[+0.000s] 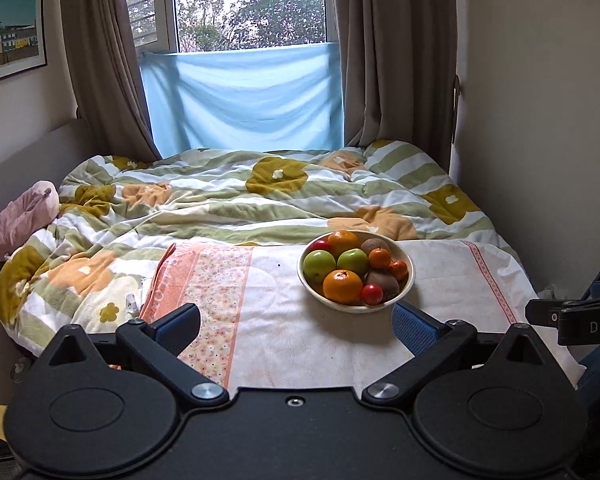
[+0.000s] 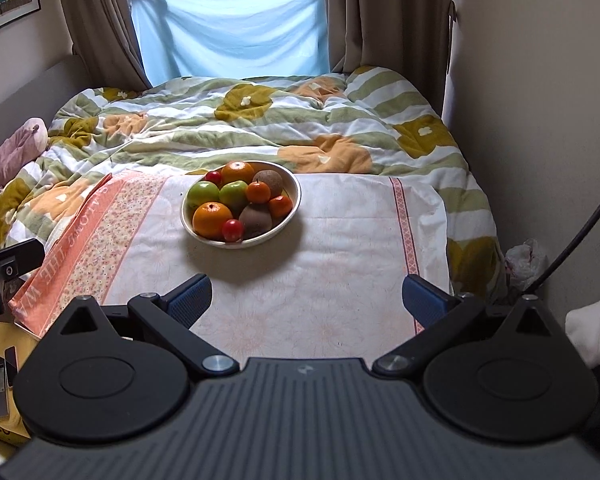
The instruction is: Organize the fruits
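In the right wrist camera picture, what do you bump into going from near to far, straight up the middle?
right hand-held gripper → white cloth → bowl of fruit → flowery quilt → blue sheet hanging at the window.

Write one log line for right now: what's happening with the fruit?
left gripper: open, empty | right gripper: open, empty | fruit bowl: full, untouched, on towel

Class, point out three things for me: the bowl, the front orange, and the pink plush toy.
bowl (image 2: 290,184): right wrist view, on the bare inner wall at the right.
front orange (image 2: 212,220): right wrist view, on the middle of its peel.
plush toy (image 1: 24,216): left wrist view, on the middle of its body.
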A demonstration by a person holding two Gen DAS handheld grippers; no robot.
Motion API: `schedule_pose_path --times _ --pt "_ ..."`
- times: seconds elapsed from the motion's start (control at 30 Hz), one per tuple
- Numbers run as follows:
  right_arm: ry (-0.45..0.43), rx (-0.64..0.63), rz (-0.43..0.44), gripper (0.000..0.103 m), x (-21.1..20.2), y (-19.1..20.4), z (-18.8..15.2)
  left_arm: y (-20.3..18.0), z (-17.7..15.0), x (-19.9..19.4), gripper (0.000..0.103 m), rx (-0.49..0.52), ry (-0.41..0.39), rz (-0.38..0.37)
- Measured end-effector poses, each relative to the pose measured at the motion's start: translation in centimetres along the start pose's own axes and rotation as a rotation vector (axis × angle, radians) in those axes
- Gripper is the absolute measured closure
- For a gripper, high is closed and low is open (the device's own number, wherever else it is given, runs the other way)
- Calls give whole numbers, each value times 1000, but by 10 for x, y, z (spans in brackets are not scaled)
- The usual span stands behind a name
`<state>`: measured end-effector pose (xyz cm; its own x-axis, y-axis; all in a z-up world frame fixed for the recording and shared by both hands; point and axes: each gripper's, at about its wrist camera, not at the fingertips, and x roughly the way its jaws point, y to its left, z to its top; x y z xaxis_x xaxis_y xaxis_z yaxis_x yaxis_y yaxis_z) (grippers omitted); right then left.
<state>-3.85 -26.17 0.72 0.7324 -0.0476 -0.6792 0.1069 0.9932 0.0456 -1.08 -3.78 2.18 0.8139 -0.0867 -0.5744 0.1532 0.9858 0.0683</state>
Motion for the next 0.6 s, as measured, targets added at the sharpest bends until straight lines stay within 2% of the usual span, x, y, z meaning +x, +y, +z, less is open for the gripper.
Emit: schedule_pose_path --times 0.6 --pt "-5 9 -37 0 -11 5 0 8 -4 -7 0 -2 1 -10"
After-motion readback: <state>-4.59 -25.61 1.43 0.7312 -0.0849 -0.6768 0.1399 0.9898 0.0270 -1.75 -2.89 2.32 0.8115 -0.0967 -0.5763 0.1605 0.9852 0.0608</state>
